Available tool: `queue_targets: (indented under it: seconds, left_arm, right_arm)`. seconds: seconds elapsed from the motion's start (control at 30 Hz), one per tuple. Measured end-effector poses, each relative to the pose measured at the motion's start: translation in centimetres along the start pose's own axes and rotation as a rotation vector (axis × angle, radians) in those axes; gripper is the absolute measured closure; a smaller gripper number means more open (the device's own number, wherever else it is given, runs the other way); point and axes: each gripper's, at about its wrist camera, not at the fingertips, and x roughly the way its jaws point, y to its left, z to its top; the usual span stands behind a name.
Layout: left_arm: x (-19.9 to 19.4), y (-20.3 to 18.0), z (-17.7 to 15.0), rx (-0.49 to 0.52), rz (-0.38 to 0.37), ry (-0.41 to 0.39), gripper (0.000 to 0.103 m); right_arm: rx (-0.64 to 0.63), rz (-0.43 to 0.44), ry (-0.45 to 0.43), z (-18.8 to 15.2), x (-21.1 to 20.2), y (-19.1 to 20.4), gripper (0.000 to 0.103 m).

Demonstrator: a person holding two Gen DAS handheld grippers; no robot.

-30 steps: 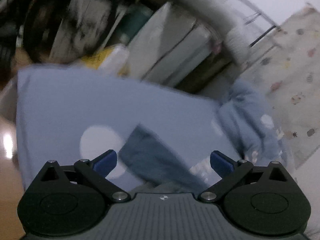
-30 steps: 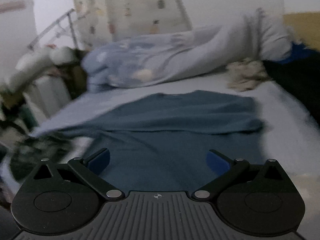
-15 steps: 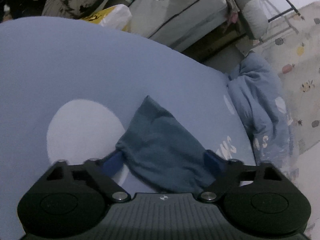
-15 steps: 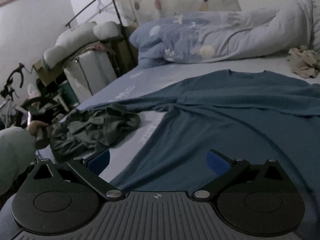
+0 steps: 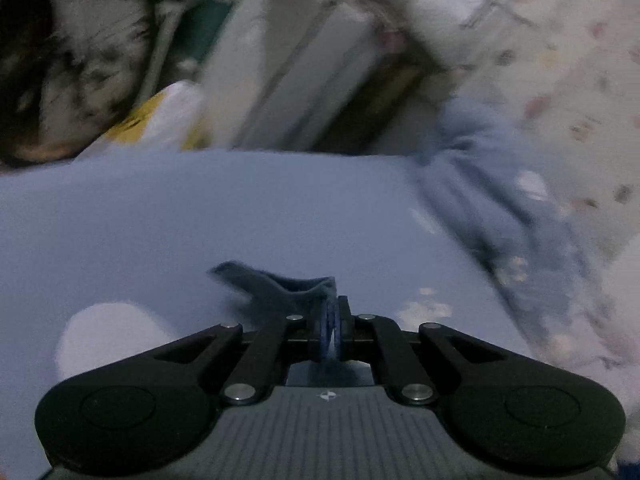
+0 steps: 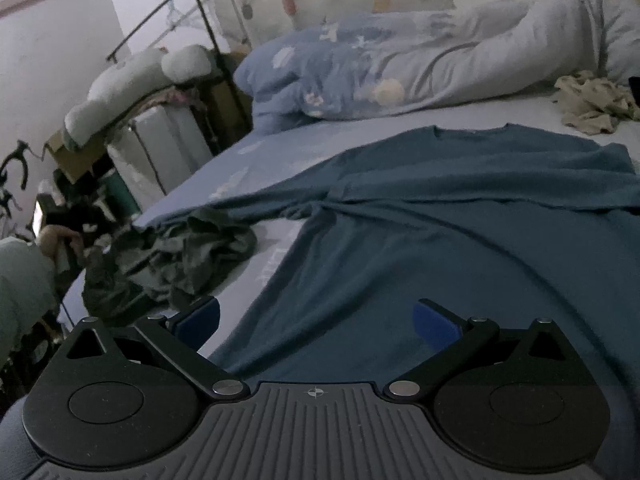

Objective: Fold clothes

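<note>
A teal long-sleeved shirt (image 6: 460, 216) lies spread on the pale blue bed sheet (image 6: 256, 148), its collar toward the pillows. My right gripper (image 6: 316, 320) hovers open over the shirt's lower hem, with nothing between its pads. In the left wrist view, my left gripper (image 5: 331, 328) is shut on the shirt's sleeve cuff (image 5: 280, 284), which sticks out ahead of the closed blue pads above the sheet. That view is blurred.
A crumpled dark green garment (image 6: 172, 256) lies near the bed's left edge. A blue patterned duvet (image 6: 360, 68) and a beige cloth (image 6: 592, 104) lie at the head. Boxes and a white case (image 5: 288, 68) stand beside the bed. A person's hand (image 6: 56, 240) shows at left.
My left gripper closed on the sleeve cuff and lifted it off the sheet. My right gripper swung left along the shirt's hem, then held still.
</note>
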Motion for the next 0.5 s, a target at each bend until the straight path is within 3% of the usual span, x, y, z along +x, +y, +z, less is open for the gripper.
queue_targets:
  seconds: [0.13, 0.27, 0.4, 0.5]
  left_arm:
    - [-0.9, -8.7, -0.3, 0.122, -0.137, -0.002, 0.098]
    - [-1.6, -19.6, -3.4, 0.256, -0.300, 0.031, 0.098]
    - [-2.3, -31.0, -10.3, 0.404, -0.481, 0.132, 0.098]
    - [-3.3, -37.3, -17.2, 0.513, -0.596, 0.227, 0.098]
  right_arm:
    - [0.034, -0.003, -0.037, 0.5, -1.0, -1.2, 0.000]
    - [0.074, -0.018, -0.090, 1.3, -2.5, -3.3, 0.000]
    - [0.117, -0.047, -0.173, 2.1, -4.6, -6.8, 0.000]
    - [0.168, -0.073, -0.225, 2.4, -6.1, -10.3, 0.000]
